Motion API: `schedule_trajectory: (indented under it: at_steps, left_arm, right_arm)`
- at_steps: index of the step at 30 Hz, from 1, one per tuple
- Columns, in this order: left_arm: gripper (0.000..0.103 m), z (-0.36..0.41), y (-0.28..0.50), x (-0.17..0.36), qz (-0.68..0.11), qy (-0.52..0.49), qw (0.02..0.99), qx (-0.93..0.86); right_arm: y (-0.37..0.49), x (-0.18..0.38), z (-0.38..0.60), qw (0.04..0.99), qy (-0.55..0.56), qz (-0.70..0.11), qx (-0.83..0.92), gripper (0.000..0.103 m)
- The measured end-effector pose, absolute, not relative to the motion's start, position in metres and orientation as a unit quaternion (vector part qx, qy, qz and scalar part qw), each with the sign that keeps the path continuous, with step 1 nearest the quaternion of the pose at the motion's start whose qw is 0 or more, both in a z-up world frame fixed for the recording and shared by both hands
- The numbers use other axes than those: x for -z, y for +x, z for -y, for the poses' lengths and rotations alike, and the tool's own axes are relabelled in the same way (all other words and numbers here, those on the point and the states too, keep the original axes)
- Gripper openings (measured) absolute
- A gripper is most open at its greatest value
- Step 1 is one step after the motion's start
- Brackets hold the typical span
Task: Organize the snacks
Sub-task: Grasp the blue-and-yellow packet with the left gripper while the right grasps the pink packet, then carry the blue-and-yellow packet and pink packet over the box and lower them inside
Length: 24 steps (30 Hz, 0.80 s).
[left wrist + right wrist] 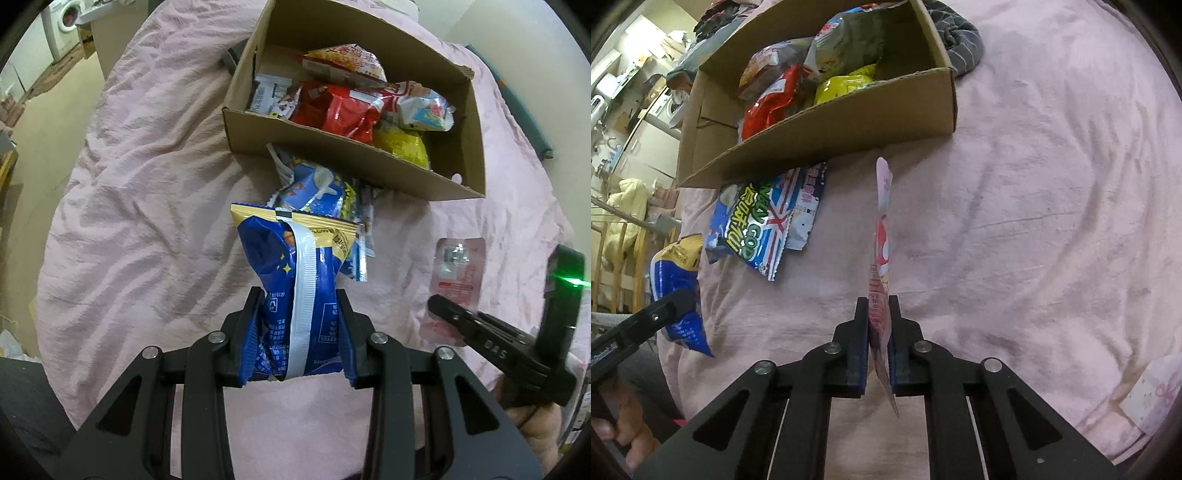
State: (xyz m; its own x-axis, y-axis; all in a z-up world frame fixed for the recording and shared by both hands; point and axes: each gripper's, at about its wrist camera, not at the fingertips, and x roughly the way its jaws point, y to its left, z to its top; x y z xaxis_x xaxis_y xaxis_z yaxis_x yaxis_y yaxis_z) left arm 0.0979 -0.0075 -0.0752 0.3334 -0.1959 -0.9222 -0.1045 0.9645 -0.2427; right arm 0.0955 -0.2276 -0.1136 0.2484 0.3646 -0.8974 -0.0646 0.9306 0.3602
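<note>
Snack sorting about midway, judged from the spread. Noted on pink bedsheet (147, 184), going left to right in left wrist view: bare crumpled cloth at far left, nothing to collect there. At centre, left gripper (301, 328) clamped on blue chip bag (291, 280), pads pressing both flanks, bag pinched at the waist and apparently lifted clear of the sheet. Just beyond it, blue-and-white packet (317, 188) lying loose, its far end tucked against the near wall of cardboard box (332, 147). Inside box: red bag (340, 107), yellow bag (402, 146) and several other wrappers piled together, so a good share already stowed. Further right, right gripper (434, 306) over flat pink packet (458, 280).

Right wrist view settled that grip: jaws brought together on the thin packet (881, 314), held edge-on between the pads, top end pointing toward the box.

Left to do, as judged: both held items into the box, then the loose blue-and-white packet. Small pale patterned pack (1156, 391) seen at far right edge of right wrist view, possibly one more to gather; too marginal to tell.
</note>
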Motion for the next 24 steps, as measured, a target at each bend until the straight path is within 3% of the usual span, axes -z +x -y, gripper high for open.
schedule_trajectory:
  at_steps: [12,24]
  left_arm:
    - [0.033,0.003,0.092,0.074,-0.563,-0.123,0.817,0.017]
    - [0.033,0.009,0.103,0.016,-0.515,-0.091,0.851,0.043]
  right_arm:
    - [0.099,0.092,0.223,0.788,0.139,-0.576,-0.171,0.009]
    - [0.099,0.034,0.217,0.831,0.142,-0.499,-0.202,0.009]
